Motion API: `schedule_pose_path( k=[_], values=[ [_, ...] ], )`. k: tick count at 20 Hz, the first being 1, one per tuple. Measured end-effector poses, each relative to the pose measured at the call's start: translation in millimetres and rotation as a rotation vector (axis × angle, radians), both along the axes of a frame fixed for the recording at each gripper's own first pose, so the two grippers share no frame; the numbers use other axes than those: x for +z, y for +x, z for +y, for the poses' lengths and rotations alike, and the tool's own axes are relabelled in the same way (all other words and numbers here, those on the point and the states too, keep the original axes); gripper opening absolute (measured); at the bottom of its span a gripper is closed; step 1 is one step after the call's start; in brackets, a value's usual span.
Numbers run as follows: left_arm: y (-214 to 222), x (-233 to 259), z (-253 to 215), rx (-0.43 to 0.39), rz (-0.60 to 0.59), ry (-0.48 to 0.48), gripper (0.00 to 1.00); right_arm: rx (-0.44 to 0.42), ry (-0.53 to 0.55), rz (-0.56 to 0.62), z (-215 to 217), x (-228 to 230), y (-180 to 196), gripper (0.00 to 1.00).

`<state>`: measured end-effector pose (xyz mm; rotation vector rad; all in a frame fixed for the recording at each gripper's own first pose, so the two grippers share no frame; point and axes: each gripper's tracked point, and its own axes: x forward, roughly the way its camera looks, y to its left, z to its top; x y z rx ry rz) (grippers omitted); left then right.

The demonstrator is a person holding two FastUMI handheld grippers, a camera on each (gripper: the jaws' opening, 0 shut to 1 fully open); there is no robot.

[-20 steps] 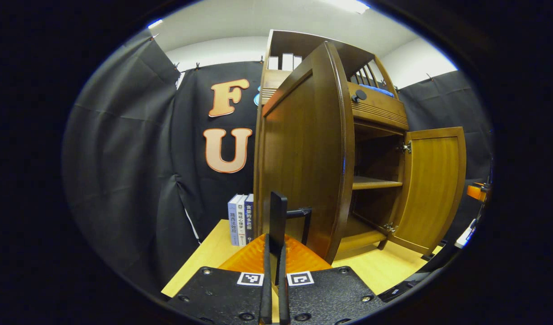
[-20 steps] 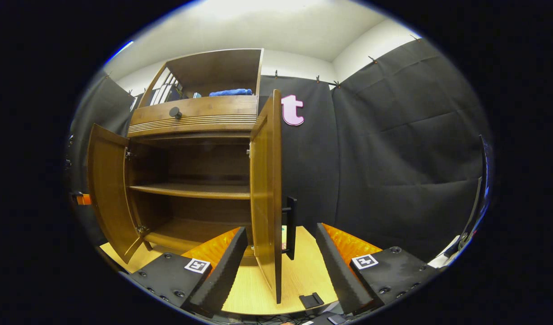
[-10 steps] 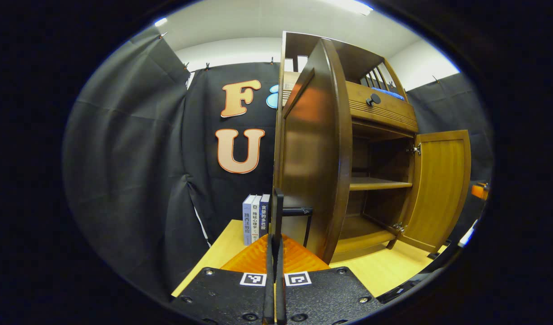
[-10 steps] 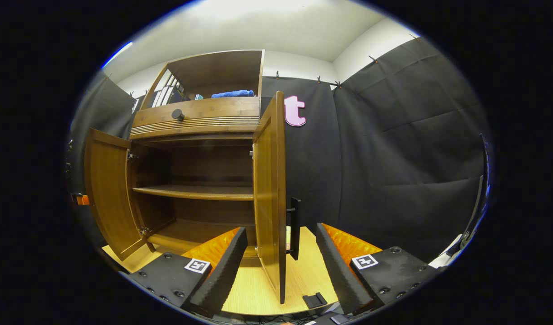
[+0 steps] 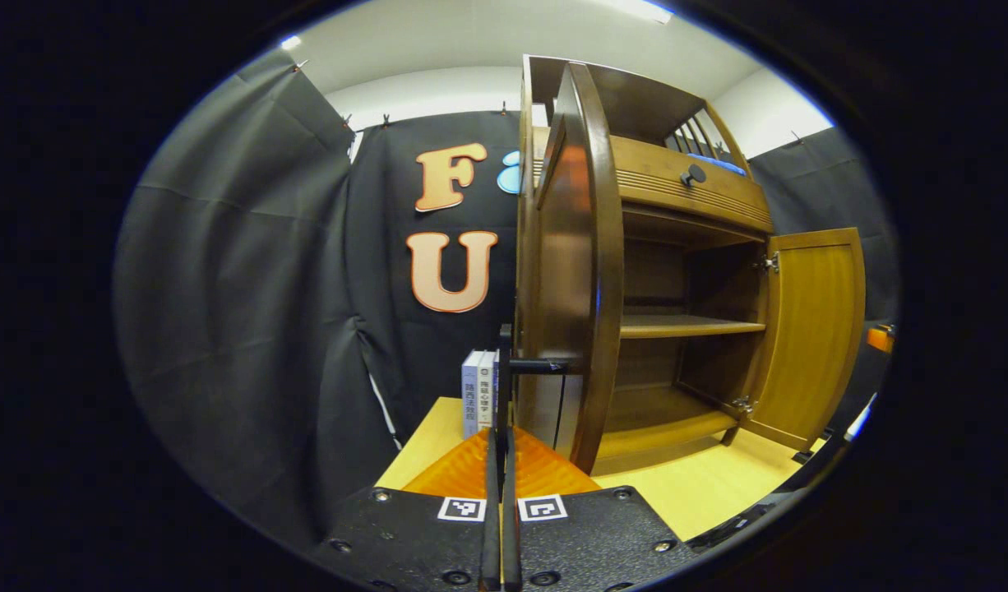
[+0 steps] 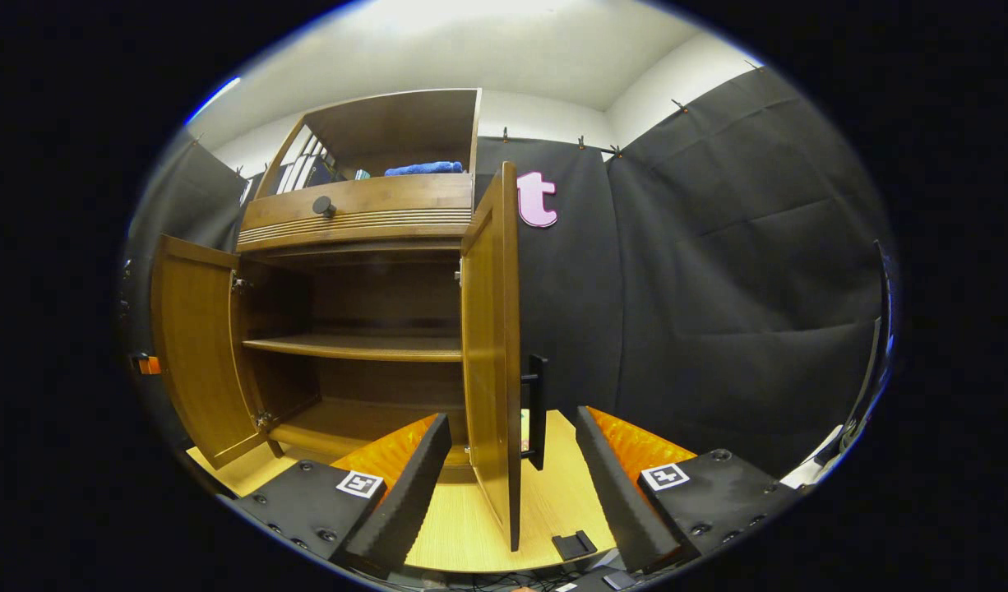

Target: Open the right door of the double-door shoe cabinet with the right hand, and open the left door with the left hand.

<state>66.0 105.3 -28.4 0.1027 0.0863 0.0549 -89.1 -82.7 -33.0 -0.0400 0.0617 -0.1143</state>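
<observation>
Shoe cabinet [image 6: 364,271] stands on a pale wooden table [image 6: 545,510] with both doors swung wide. In the left gripper view the left door [image 5: 574,271] is edge-on, and the left gripper [image 5: 500,460] has its fingers pressed together around that door's black bar handle [image 5: 506,370]. In the right gripper view the right door [image 6: 494,362] stands edge-on with its handle [image 6: 537,411] free; the right gripper [image 6: 512,485] gapes wide, holding nothing. Books [image 5: 479,390] stand beside the cabinet; a blue cloth [image 6: 422,168] lies on top.
</observation>
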Motion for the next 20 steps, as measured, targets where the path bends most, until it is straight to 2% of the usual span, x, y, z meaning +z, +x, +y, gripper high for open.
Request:
schedule_pose_path(
  k=[3, 6, 8, 12, 16, 18, 20],
  values=[
    [-11, -7, 3, -0.007, 0.017, -0.043, 0.01, 0.003, 0.004, 0.005, 0, -1, 1, 0.98],
    [-27, -7, 27, 0.066, 0.021, 0.008, 0.0, 0.011, 0.004, 0.009, 3, -2, 3, 0.98],
    [-40, -4, 37, 0.087, 0.02, -0.004, 0.0, 0.017, 0.002, 0.01, 6, -1, 5, 0.98],
    [-59, 0, 40, 0.102, 0.017, -0.025, 0.02, 0.025, 0.006, 0.01, 8, 0, 7, 0.99],
    [-73, 14, 27, 0.103, 0.008, -0.033, 0.0, 0.028, 0.006, 0.02, 9, 1, 8, 1.0],
    [-76, 19, 18, 0.098, 0.013, -0.033, 0.0, 0.025, -0.001, 0.018, 8, 4, 6, 0.91],
    [-79, 25, 11, 0.093, 0.016, -0.005, 0.0, 0.022, -0.008, 0.013, 8, 7, 6, 0.91]
  ],
)
